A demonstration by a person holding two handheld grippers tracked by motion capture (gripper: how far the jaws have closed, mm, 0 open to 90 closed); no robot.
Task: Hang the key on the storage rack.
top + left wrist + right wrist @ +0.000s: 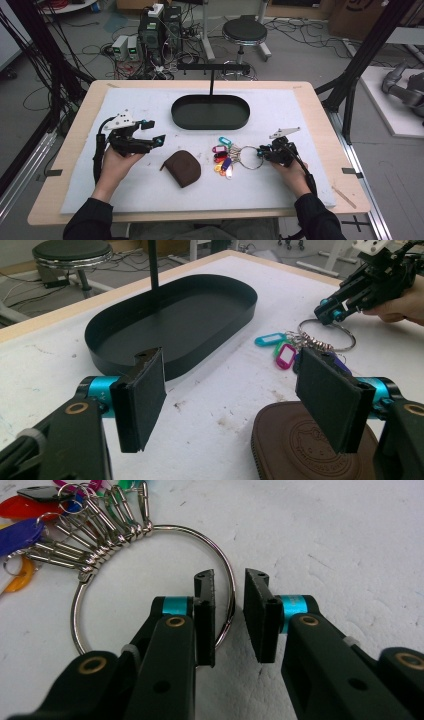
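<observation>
A large metal key ring with several coloured key tags lies on the white mat right of centre. My right gripper is at the ring's right side. In the right gripper view its jaws are open by a narrow gap and straddle the ring's wire without pinching it. A brown zip pouch lies left of the tags. My left gripper is held wide open above the mat, just left of the pouch, with nothing between its pads.
A black oval tray sits empty at the back centre of the mat, with a black T-shaped stand rising behind it. In the left gripper view the tray lies ahead, and the tags and the right gripper are to the right.
</observation>
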